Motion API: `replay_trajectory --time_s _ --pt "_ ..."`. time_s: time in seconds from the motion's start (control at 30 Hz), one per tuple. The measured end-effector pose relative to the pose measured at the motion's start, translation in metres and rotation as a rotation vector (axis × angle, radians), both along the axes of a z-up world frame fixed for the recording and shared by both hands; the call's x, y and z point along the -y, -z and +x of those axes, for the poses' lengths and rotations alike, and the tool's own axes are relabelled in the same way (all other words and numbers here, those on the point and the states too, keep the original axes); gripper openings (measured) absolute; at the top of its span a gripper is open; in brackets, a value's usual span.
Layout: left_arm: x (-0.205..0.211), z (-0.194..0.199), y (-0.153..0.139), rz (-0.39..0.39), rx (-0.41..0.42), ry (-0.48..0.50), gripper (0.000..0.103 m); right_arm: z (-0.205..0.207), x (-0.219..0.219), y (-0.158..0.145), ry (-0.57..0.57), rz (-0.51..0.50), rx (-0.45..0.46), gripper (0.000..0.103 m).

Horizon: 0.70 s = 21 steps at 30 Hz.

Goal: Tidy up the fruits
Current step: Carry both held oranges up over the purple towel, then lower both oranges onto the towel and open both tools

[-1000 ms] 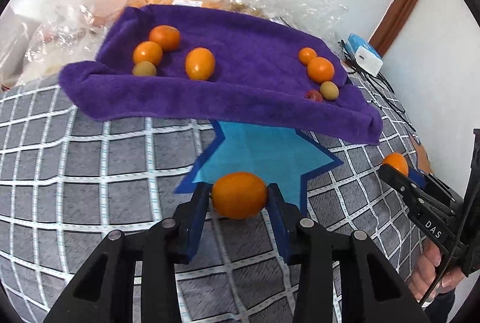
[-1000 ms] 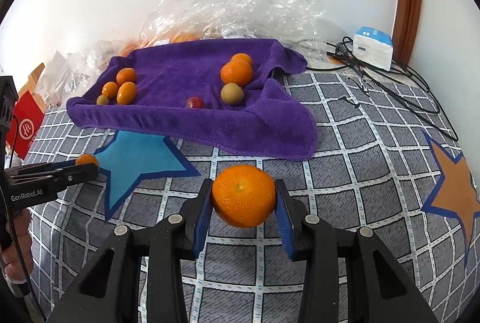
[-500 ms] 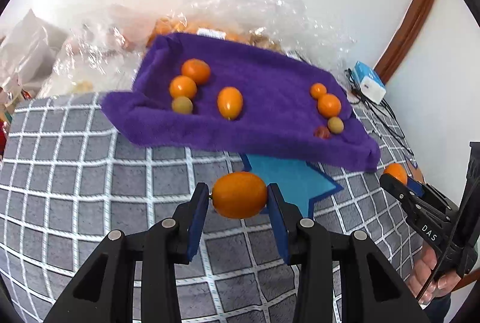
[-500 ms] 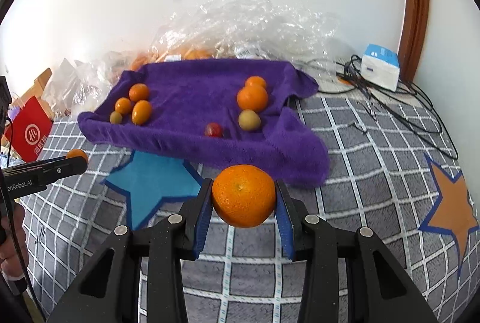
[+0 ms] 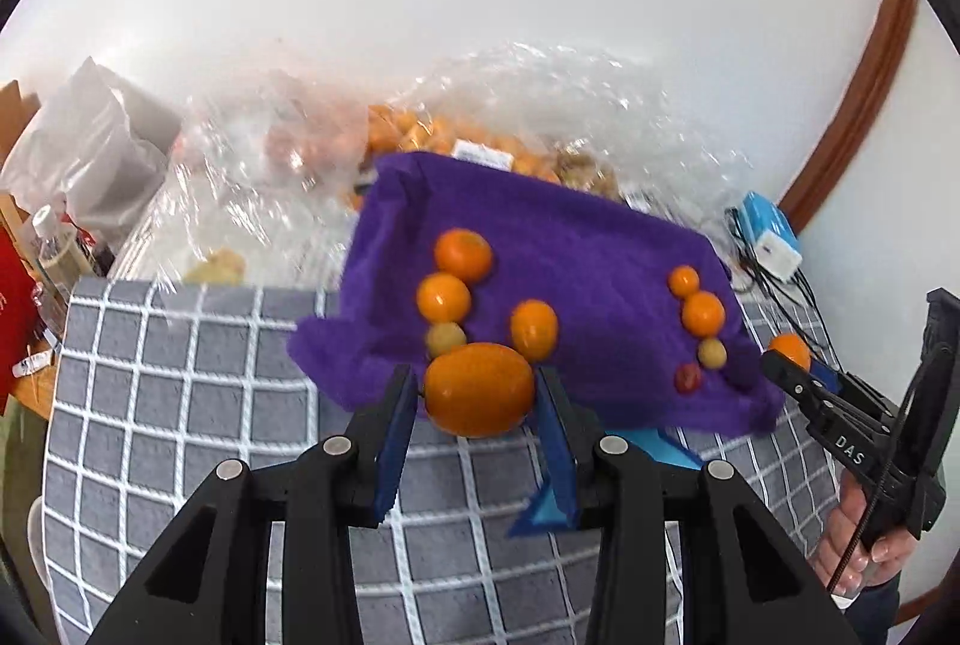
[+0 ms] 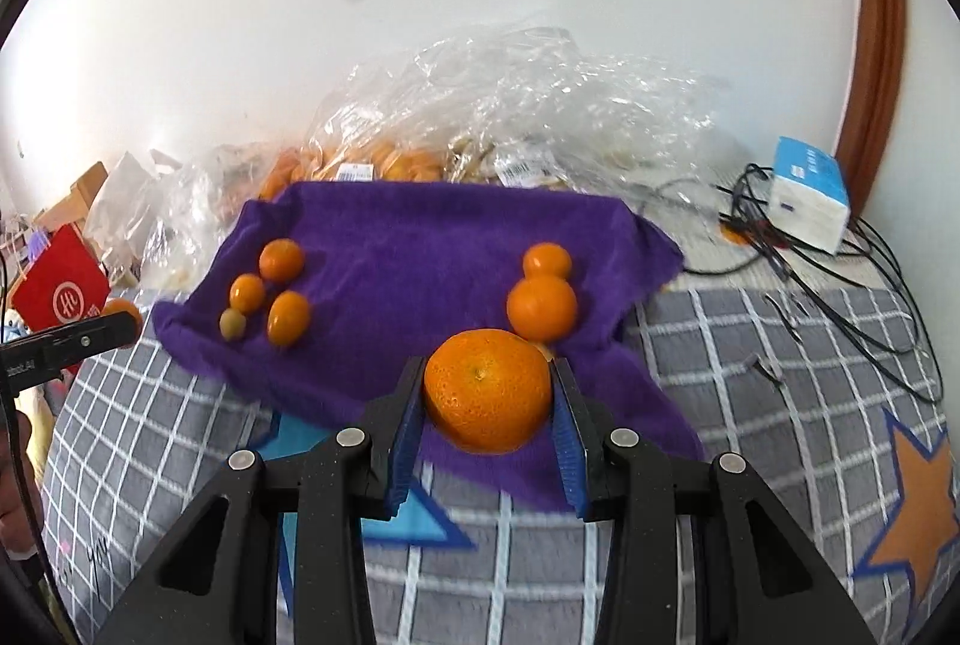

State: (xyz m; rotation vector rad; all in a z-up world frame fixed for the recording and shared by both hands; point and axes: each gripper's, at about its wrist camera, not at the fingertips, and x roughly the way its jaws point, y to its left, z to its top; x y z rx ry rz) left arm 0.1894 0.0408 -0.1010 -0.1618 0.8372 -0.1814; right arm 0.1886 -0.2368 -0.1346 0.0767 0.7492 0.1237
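Above the purple towel (image 6: 420, 225), I hold an oval fruit (image 5: 479, 389) in my left gripper (image 5: 479, 393) and an orange (image 6: 487, 390) in my right gripper (image 6: 487, 399); either could roll into the sorted groups if released high.

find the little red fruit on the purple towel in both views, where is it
Left wrist view: the red fruit lies at the lower right of the purple towel, just below a small greenish fruit.
Right wrist view: not visible; the big orange in the right claw probably covers that spot.
Shared landmark: the blue and white box beside the cables.
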Motion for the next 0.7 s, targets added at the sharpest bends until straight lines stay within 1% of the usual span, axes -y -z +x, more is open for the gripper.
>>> replay_trajectory --time_s 0.2,0.3,0.5,0.6,0.7 --pt "-0.011 0.021 0.002 -0.001 -0.008 -0.023 0.038 0.037 -0.009 0.012 -0.015 0.021 -0.029 0.039" --pt "-0.013 0.029 0.006 -0.011 -0.021 -0.023 0.038 0.054 -0.016 0.027 -0.036 0.027 -0.071 0.039" --pt "-0.005 0.047 0.018 -0.026 -0.043 -0.012 0.038 0.072 -0.028 0.048 -0.057 0.010 -0.118 0.039" --pt "0.001 0.056 0.023 -0.063 -0.059 0.005 0.038 0.077 -0.028 0.055 -0.058 0.011 -0.137 0.039" --pt "0.011 0.064 0.027 -0.060 -0.060 0.017 0.038 0.077 -0.028 0.060 -0.061 0.005 -0.151 0.040"
